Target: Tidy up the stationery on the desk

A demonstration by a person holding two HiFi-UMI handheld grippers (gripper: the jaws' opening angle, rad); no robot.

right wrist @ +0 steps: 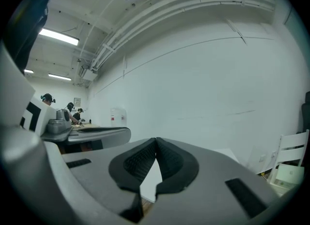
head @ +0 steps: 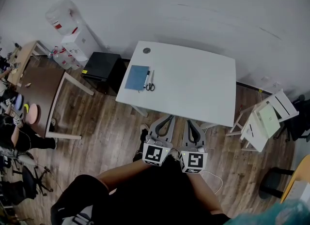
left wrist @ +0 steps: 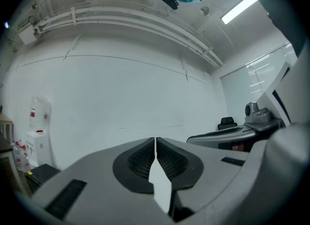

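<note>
Blue notebook (head: pixel 137 77) beside scissors (head: pixel 150 86), too small for detail; left gripper (head: pixel 167 117) and right gripper (head: pixel 190 121) fingers closed, empty.

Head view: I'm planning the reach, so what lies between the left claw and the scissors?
In the head view, only bare white desk top and its near edge separate the left claw from the scissors; nothing stands between them.

Left claw (left wrist: pixel 155 141), tips together (empty)
</note>
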